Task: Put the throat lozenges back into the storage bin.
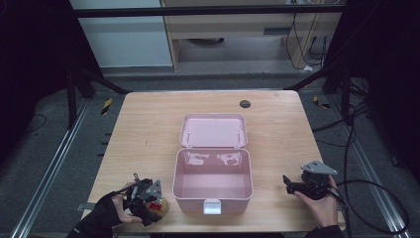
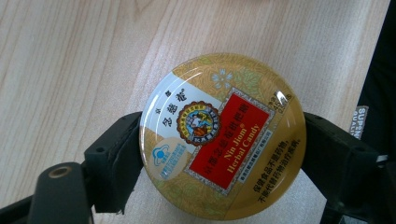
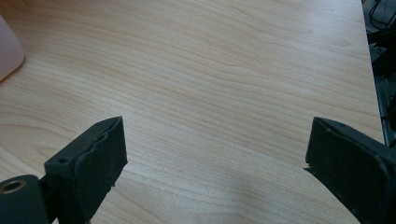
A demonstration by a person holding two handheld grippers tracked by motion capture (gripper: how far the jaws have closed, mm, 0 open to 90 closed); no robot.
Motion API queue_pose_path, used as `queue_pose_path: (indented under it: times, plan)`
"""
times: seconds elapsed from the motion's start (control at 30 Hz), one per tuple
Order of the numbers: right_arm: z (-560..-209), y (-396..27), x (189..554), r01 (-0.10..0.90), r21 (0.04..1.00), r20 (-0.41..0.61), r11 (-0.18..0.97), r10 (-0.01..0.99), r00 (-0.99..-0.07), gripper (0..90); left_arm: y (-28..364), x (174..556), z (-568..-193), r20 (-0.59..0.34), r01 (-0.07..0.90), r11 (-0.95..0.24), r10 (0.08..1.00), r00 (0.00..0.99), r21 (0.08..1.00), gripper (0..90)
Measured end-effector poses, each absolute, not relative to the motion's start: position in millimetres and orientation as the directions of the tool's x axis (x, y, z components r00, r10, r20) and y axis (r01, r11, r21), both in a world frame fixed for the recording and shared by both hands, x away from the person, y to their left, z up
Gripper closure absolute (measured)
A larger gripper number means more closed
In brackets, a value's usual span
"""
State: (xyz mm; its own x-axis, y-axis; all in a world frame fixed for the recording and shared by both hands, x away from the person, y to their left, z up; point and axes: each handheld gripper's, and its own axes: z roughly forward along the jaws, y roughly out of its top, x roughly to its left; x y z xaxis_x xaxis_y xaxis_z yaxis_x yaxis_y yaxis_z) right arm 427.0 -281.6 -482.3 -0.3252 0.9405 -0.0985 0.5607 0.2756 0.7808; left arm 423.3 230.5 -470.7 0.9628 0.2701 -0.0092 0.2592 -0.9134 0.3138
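A round gold candy tin (image 2: 223, 137) with a red label reading "Nin Jiom Herbal Candy" sits between the jaws of my left gripper (image 2: 223, 154), which press on its two sides. In the high view that gripper (image 1: 148, 201) is at the table's front left corner, over the tin (image 1: 159, 207). An open pink box (image 1: 213, 186) with its lid (image 1: 213, 130) laid back stands in the middle of the table, empty. My right gripper (image 1: 288, 182) rests at the front right, open, with bare wood between its jaws (image 3: 215, 163).
The wooden table (image 1: 143, 134) has a small dark round disc (image 1: 244, 103) near its far edge. A corner of the pink box (image 3: 8, 51) shows at the left of the right gripper view. Cables trail off the right side, and the table's front edge is close.
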Motion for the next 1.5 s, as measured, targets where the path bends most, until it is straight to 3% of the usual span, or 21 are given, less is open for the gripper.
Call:
queue_pose_path:
  times: [0.37, 1.1, 1.5]
  plan:
    - [-482.2, -281.8, 426.9, 0.561, 0.781, -0.098, 0.274, 0.941, -0.323, 5.5, 232.5, 422.8, -465.2, -0.007, 0.259, -0.911, 0.272, 0.962, 0.321, 19.5]
    - [-483.2, -282.4, 427.5, 0.563, 0.781, -0.096, 0.272, 0.942, -0.322, 5.3, 252.8, 434.3, -387.0, 0.053, 0.261, -0.872, 0.309, 0.949, 0.415, 19.7]
    - [-483.1, -282.9, 427.4, 0.560, 0.781, -0.098, 0.274, 0.941, -0.323, 5.2, 244.1, 441.9, -353.1, 0.096, 0.235, -0.874, 0.302, 0.948, 0.426, 19.7]
